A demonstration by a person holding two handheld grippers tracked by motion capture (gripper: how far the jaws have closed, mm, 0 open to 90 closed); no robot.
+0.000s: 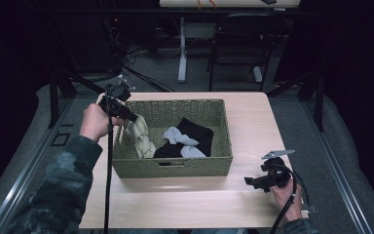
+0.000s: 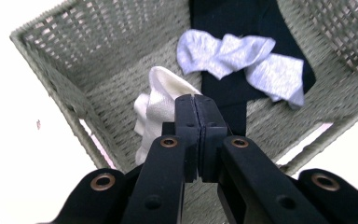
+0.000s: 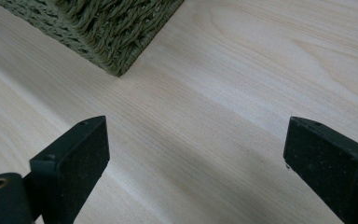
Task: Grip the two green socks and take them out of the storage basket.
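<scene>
In the high view, the right gripper (image 1: 253, 183) rests at about five o'clock on the wooden table (image 1: 253, 126), near the person's edge. Its jaws are spread wide apart with only bare table between them. At the centre stands the woven basket (image 1: 175, 166). The left gripper (image 1: 132, 117) hangs over the basket's nine o'clock side; its jaws are pressed together and pinch the cream sock (image 2: 161, 100), which hangs down inside the basket. Further in, towards three o'clock, a grey sock (image 2: 242, 60) lies on a black cloth (image 2: 233, 18).
</scene>
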